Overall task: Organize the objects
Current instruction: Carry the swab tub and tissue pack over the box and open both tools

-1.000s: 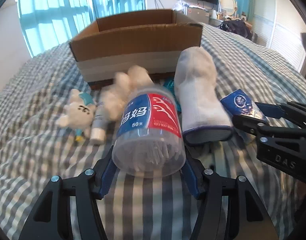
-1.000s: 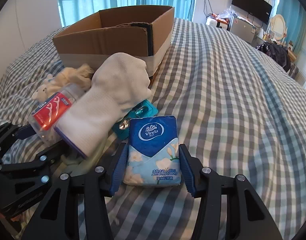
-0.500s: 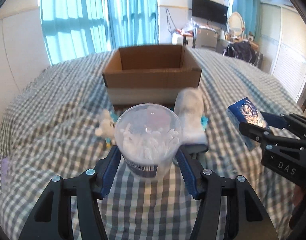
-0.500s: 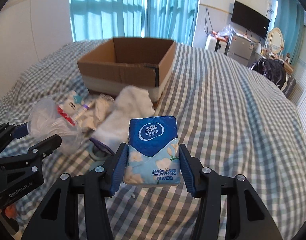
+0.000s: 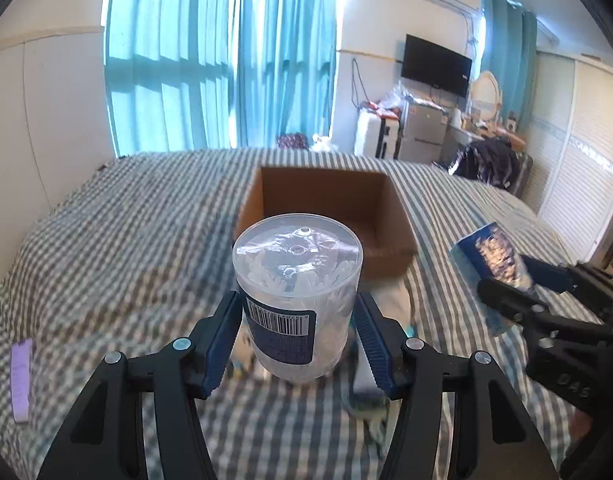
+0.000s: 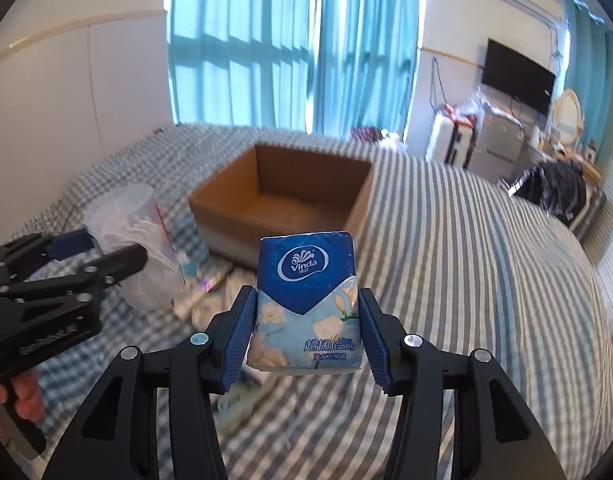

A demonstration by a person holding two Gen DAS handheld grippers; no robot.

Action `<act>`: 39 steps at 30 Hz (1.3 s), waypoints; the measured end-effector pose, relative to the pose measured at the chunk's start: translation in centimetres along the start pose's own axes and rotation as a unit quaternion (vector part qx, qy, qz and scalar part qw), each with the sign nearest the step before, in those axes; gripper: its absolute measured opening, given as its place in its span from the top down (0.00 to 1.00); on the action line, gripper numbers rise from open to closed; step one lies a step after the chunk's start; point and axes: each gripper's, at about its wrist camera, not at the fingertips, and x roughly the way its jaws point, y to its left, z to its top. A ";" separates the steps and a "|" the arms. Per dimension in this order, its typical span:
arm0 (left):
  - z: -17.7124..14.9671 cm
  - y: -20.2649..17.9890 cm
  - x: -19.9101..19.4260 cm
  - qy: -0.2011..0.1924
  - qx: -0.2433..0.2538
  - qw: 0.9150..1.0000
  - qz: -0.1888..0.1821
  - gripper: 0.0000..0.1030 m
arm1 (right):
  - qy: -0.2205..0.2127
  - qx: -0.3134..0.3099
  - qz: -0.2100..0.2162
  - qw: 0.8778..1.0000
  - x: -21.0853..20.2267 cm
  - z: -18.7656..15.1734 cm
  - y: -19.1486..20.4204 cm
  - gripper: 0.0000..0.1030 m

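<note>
My left gripper (image 5: 298, 332) is shut on a clear plastic jar of floss picks (image 5: 296, 296) and holds it high above the bed; the jar also shows in the right wrist view (image 6: 134, 240). My right gripper (image 6: 306, 328) is shut on a blue Vinda tissue pack (image 6: 306, 300), also lifted, which shows in the left wrist view (image 5: 492, 264). An open cardboard box (image 5: 326, 204) stands on the checked bed ahead of both grippers, and its inside looks bare (image 6: 290, 196).
A white sock and small items (image 6: 210, 284) lie on the bed in front of the box, mostly hidden and blurred. A purple strip (image 5: 20, 376) lies at the bed's left edge. Furniture and a TV (image 5: 434, 64) stand behind the bed.
Both grippers have risen well above the bed with the jar and the tissue pack. The box now sits lower in view and its inside shows.
</note>
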 end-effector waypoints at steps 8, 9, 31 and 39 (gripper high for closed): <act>6.5 1.2 3.7 -0.029 -0.005 1.000 0.000 0.42 | -0.047 -0.013 0.013 0.999 2.3 8.3 -0.8 0.51; 7.3 1.3 4.8 -0.032 -0.001 0.999 0.004 0.42 | -0.048 -0.013 0.014 0.999 3.1 9.1 -0.9 0.51; 8.2 0.7 21.0 0.022 0.021 0.999 -0.014 0.42 | 0.009 0.034 0.035 0.999 22.5 12.4 -5.6 0.51; 7.9 0.4 18.1 0.022 0.005 0.999 -0.035 0.21 | -0.016 0.053 0.037 0.998 17.1 11.8 -6.6 0.28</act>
